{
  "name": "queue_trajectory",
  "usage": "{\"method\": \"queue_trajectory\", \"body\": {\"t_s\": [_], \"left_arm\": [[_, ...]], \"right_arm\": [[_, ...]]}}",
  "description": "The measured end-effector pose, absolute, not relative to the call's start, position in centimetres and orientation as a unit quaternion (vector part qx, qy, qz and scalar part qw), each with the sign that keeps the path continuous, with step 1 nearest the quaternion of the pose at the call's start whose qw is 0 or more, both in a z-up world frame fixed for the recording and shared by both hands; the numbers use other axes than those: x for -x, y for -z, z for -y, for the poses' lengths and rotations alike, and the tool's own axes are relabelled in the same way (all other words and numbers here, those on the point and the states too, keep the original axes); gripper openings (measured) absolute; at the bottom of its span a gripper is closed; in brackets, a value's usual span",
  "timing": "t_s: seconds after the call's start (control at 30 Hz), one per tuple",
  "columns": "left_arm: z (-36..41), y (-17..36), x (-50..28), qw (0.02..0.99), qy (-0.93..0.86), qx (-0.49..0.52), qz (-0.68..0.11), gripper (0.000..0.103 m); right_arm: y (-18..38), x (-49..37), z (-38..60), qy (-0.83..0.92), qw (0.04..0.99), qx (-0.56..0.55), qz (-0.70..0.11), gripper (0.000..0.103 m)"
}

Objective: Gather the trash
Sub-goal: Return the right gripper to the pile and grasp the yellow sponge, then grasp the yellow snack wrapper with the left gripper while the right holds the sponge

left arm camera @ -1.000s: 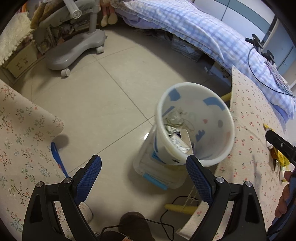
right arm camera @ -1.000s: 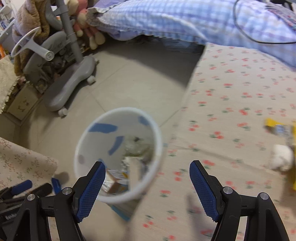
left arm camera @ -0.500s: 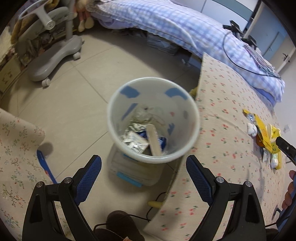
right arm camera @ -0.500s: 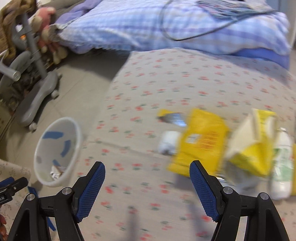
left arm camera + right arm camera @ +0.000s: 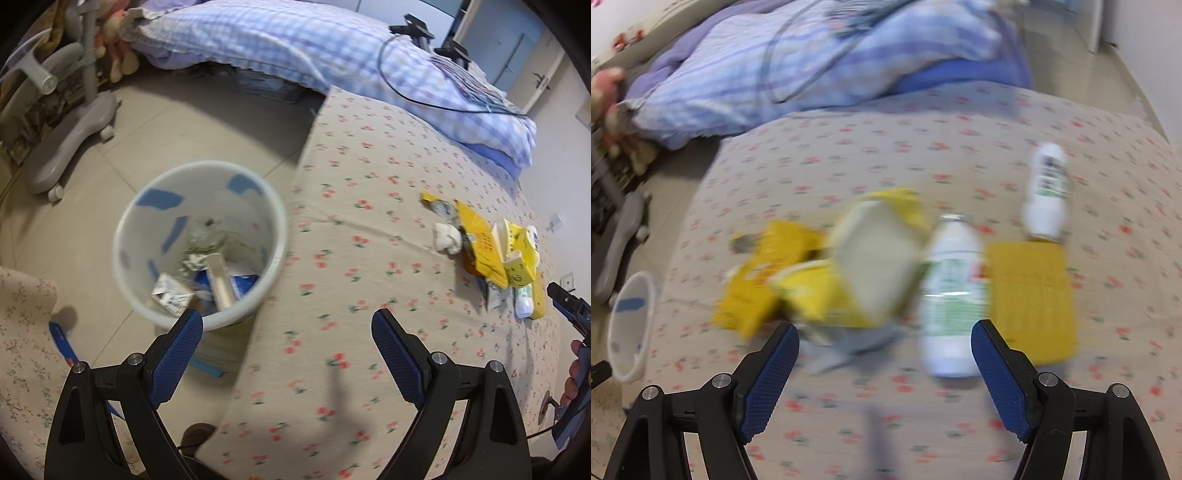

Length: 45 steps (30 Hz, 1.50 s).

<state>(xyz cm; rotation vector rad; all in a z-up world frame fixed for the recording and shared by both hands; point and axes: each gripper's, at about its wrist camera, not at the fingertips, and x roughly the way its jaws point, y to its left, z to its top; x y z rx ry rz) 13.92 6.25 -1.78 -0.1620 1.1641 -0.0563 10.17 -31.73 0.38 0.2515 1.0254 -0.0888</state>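
A white bin with blue marks [image 5: 199, 243] stands on the floor beside the table and holds several scraps; it also shows in the right wrist view [image 5: 629, 325]. My left gripper [image 5: 288, 332] is open and empty, above the table's edge next to the bin. On the floral tablecloth [image 5: 923, 155] lies a trash pile: a yellow carton [image 5: 864, 266], a yellow wrapper [image 5: 761, 273], two white bottles [image 5: 951, 291] [image 5: 1047, 188] and a yellow pouch [image 5: 1032, 291]. My right gripper [image 5: 884, 339] is open and empty, just in front of the pile. A white wad [image 5: 447, 238] lies by the pile.
A bed with a blue checked quilt [image 5: 295, 40] and a black cable lies beyond the table. A grey chair base [image 5: 66, 129] stands on the floor at the left. A second floral surface [image 5: 22, 332] is at the lower left.
Both grippers swung right, away from the bin. The right gripper moved from above the bin to the trash pile on the table. Both stayed open and empty.
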Motion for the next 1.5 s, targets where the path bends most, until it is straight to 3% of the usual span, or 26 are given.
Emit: {"method": "queue_trajectory", "body": {"t_s": [0.57, 0.63, 0.7, 0.87, 1.5], "left_arm": [[2.9, 1.5, -17.1, 0.824, 0.08, 0.077, -0.555, 0.094], [3.6, 1.6, -17.3, 0.822, 0.089, 0.078, -0.558, 0.094], [4.3, 1.6, -17.4, 0.819, 0.097, 0.08, -0.56, 0.094], [6.2, 1.2, -17.8, 0.817, 0.121, 0.085, -0.557, 0.094], [13.5, 2.6, -20.7, 0.816, 0.182, 0.065, -0.545, 0.092]], "right_arm": [[4.2, -11.4, 39.0, 0.113, 0.821, -0.157, -0.538, 0.08], [4.9, -11.7, 39.2, 0.1, 0.815, -0.173, -0.544, 0.074], [5.2, -11.8, 39.3, 0.084, 0.811, -0.187, -0.548, 0.062], [4.4, -11.1, 39.3, 0.082, 0.812, -0.185, -0.547, 0.055], [1.5, -6.8, 42.6, 0.093, 0.827, -0.208, -0.513, 0.055]]}}
